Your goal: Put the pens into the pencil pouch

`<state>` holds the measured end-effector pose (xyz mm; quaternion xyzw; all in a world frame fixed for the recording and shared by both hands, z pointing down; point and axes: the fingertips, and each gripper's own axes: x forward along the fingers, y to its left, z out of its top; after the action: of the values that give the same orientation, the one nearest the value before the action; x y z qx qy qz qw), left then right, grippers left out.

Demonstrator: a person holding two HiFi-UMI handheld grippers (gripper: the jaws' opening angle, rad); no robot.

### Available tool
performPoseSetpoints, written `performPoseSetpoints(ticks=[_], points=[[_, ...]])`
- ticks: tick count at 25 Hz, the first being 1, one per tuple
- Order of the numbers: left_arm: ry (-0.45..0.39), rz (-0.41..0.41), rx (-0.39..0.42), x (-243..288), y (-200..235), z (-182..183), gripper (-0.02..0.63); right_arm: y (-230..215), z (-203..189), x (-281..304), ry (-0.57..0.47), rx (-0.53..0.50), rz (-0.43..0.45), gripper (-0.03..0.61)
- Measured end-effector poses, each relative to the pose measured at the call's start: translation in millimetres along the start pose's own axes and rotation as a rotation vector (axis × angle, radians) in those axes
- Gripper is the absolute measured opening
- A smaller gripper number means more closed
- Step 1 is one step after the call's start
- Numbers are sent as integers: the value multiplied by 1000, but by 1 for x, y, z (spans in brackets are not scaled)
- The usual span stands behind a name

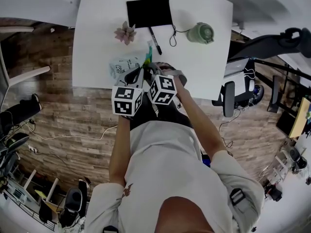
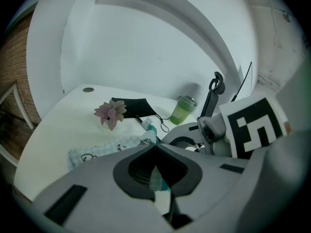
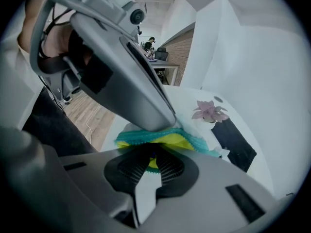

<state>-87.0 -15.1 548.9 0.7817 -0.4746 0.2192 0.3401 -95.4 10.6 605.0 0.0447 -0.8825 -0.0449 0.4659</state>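
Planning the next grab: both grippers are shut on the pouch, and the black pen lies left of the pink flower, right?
Wrong side. The head view shows the black pen lying right of the pink flower. The left gripper and right gripper are indeed shut on the pouch.

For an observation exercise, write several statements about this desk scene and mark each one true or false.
1. The left gripper and the right gripper are both shut on the pencil pouch. True.
2. The black pen is inside the pouch. False: it lies on the table by the black case.
3. The green cup stands on the table. True.
4. The pink flower sits on the black case. False: it stands beside the case.
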Motion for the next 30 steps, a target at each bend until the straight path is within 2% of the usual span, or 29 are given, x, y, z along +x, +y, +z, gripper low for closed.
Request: performPoseSetpoints(ticks=[11, 15, 20, 24, 30], points=[[1, 4, 8, 0, 8, -1, -3, -5, -1, 4, -32, 57, -57, 48], [8, 10, 12, 2, 11, -3, -3, -7, -3, 3, -34, 83, -74, 100], [11, 27, 10, 3, 18, -5, -3, -13, -6, -8, -39, 121, -93, 127], [17, 43, 16, 6, 24, -9, -3, -18, -13, -16, -32, 165, -119, 126], [40, 71, 81, 14, 28, -14, -3, -39, -29, -26, -27, 281, -189, 127]])
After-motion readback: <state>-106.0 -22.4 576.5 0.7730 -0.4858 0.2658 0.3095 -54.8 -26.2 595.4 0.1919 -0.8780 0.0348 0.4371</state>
